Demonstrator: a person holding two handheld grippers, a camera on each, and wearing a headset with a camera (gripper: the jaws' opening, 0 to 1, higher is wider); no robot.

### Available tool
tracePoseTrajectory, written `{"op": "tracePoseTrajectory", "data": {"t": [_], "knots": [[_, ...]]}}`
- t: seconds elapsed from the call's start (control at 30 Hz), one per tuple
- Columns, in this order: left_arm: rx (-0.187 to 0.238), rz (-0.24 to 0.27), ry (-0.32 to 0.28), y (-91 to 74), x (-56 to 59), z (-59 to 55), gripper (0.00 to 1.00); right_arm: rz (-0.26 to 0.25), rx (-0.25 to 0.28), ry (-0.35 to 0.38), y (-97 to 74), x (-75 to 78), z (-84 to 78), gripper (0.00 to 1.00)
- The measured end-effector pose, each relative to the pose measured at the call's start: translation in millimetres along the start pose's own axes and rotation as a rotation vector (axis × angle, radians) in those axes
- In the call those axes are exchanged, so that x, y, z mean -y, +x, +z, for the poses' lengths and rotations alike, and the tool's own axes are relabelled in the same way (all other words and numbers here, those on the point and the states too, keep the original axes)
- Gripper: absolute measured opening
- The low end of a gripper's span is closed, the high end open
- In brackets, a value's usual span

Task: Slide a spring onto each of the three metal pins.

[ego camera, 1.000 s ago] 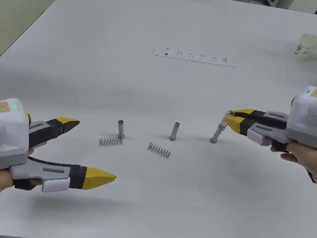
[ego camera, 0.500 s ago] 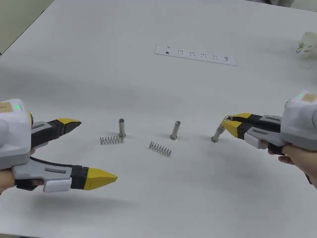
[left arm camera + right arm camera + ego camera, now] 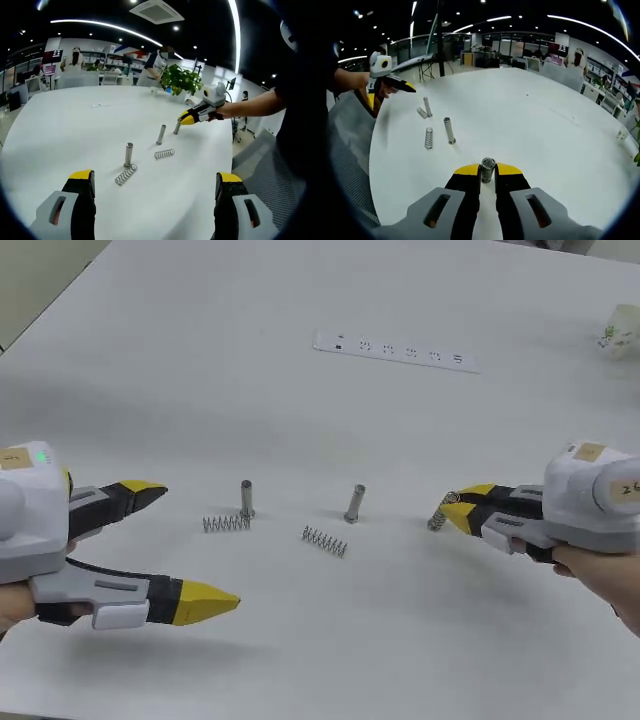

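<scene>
Change: over the past second the right tool (image 3: 462, 512) has come down toward the counter (image 3: 200, 360). The first spring (image 3: 488, 170), which sat high at the tip of the leaning right pin (image 3: 434, 524), now lies low along that pin.
Right tool: clenched on the first spring. In the right gripper view the yellow tips pinch the coil from both sides, and its round end faces the camera.
Left tool (image 3: 197, 542): released, jaws spread wide, holding nothing. It hovers at the near left of the counter, about where it was a second ago.
Left pin (image 3: 246, 498): upright and bare. The second spring (image 3: 225, 524) lies flat just beside its base.
Middle pin (image 3: 354, 504): standing with a slight lean, bare. The third spring (image 3: 323, 541) lies flat near it, on the person's side.
Power strip (image 3: 395, 350): at the far side of the counter, well apart from the work.
Meaning: the first of three pins looks nearly done, since the coil has travelled down the shaft. The tool tips hide the base, so I cannot tell whether it is fully down. Two pins are still bare, each with a loose spring close by.
Next move: probably easing the right tool off without dragging the coil back up. The open left tool is well placed for the second spring.
Risk: the right pin leans and could topple on release. The loose springs are light and may roll or squirt out of a pinch.
</scene>
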State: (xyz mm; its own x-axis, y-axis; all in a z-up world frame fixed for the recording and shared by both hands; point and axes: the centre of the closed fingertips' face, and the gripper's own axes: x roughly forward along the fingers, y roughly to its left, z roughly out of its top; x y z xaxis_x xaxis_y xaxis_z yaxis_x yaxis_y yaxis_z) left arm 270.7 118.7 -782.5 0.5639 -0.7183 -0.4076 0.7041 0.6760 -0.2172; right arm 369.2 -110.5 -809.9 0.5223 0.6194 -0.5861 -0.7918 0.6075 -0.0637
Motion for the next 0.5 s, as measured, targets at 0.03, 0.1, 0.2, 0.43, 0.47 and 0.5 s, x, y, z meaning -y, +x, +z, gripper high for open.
{"op": "tracePoseTrajectory", "data": {"t": [0.03, 0.1, 0.2, 0.43, 0.47, 0.5], "knots": [[0.0, 0.0, 0.0, -0.1, -0.1, -0.1, 0.98, -0.001, -0.011, -0.01, 0.1, -0.2, -2.0, 0.08], [-0.001, 0.0, -0.001, -0.4, 0.1, -0.3, 0.98, -0.001, -0.033, -0.041, 0.3, -1.0, -6.6, 0.08], [-0.001, 0.001, -0.001, -1.0, -0.3, -0.2, 0.97, 0.001, -0.019, -0.029, -0.6, 0.3, -4.3, 0.08], [0.001, 0.002, 0.003, -1.5, -0.1, 2.5, 0.97, 0.024, -0.053, -0.009, 2.5, -0.1, -7.2, 0.08], [0.001, 0.002, 0.004, -1.4, 0.0, 2.7, 0.97, 0.02, -0.048, -0.015, 3.3, 0.7, -6.9, 0.08], [-0.001, 0.002, 0.006, -1.4, 0.3, 2.7, 0.97, 0.019, -0.05, -0.024, 3.3, 0.9, -7.7, 0.09]]}}
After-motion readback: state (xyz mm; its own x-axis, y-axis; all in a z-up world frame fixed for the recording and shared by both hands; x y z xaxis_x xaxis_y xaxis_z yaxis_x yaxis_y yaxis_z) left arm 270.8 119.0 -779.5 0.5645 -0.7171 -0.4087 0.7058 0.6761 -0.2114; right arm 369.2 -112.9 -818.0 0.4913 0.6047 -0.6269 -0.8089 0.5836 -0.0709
